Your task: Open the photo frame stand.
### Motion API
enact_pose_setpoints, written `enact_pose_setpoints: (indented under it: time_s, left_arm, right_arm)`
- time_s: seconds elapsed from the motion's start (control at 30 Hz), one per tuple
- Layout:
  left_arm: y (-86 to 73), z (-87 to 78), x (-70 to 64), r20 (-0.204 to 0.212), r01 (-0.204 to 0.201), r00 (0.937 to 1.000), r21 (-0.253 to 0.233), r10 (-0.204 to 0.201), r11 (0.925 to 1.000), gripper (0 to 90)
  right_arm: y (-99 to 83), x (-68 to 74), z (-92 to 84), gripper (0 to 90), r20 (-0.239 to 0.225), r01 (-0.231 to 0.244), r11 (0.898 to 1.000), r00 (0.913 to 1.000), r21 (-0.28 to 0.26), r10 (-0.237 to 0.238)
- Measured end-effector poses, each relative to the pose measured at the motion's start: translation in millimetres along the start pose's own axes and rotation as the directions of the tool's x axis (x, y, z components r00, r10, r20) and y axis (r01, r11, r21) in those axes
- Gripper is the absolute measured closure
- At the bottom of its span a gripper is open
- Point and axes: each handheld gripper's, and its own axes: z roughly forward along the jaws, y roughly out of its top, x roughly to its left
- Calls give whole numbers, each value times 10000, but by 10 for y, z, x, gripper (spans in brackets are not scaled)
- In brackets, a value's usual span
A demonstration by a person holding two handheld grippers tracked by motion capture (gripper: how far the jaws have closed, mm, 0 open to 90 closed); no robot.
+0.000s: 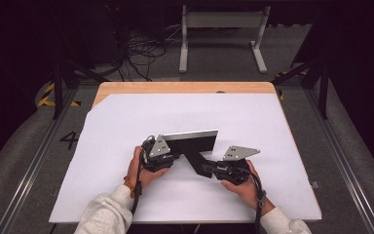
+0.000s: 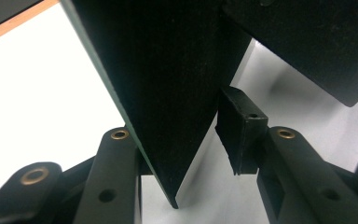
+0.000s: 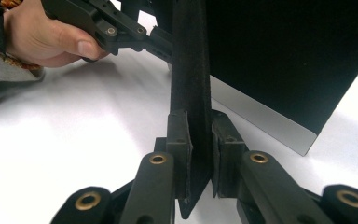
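Digit "4" marked on the grey floor, left of the table

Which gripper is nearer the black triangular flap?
Right. The right gripper is clamped on the black triangular flap; the left gripper holds the panel beside it.

Grey floor, tangled cables, possibly a white stand.
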Motion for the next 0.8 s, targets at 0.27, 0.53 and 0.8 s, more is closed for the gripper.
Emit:
enact_pose_setpoints:
  time_s: [0.27,0.53,0.8]
  left_arm:
    - [-18,-13,12,121,148,9998,-11,-148,9999,617]
    - [-21,-73,32,260,248,9994,-50,-246,9997,625]
    - [-49,-204,102,344,392,9987,-209,-385,9990,620]
  right_arm:
    - [-5,-10,14,809,-40,-117,9999,9999,79,117]
    - [-20,-4,20,814,-56,-93,9998,9999,196,94]
    - [-22,8,16,814,-38,-67,9998,10000,196,68]
